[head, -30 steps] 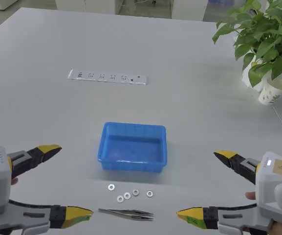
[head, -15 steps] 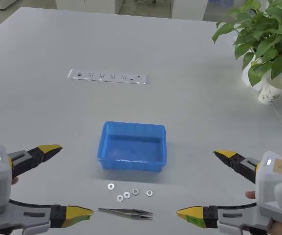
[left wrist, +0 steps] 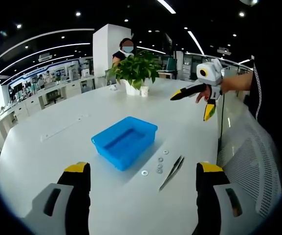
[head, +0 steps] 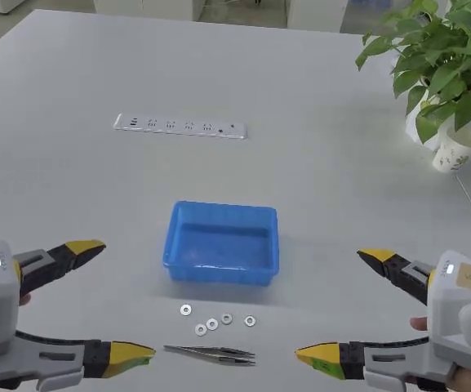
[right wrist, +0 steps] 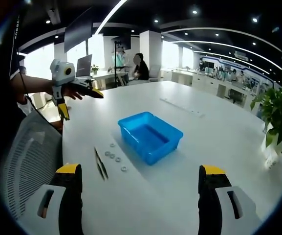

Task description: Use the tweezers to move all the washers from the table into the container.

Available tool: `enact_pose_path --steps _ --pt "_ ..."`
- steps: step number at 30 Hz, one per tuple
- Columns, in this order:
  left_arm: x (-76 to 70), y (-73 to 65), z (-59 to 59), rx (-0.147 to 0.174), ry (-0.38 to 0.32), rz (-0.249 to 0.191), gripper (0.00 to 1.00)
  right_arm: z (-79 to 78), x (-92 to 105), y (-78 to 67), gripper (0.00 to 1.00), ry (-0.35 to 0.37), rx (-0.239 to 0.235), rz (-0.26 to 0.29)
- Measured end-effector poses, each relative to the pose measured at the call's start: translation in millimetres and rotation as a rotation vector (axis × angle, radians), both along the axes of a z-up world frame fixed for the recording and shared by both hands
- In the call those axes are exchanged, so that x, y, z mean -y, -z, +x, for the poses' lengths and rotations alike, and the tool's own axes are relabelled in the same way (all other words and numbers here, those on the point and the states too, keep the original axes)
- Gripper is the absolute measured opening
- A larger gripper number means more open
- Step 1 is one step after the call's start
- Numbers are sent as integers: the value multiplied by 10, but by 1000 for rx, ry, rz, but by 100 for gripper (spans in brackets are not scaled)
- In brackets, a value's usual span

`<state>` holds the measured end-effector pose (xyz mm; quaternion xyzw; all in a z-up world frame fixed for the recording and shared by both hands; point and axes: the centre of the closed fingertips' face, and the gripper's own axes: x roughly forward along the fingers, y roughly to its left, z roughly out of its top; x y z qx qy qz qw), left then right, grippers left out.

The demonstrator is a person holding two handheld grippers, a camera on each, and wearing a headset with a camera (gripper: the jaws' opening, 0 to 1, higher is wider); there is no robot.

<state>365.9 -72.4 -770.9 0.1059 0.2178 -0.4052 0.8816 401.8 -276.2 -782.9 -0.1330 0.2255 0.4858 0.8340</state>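
Your 5 washers (head: 212, 325) lie on the table (head: 341, 163) just in front of the blue container (head: 219, 274), tweezers (head: 211, 353) beside them on the near side — your left gripper (head: 125, 299) and right gripper (head: 331, 305) flank them, jaws spread wide, holding nothing
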Motion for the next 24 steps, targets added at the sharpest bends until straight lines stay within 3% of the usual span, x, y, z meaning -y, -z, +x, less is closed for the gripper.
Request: enact_pose_path --steps 24 --pt "25 31 18 -3 7 5 95 -5 10 19 100 -5 1 -12"
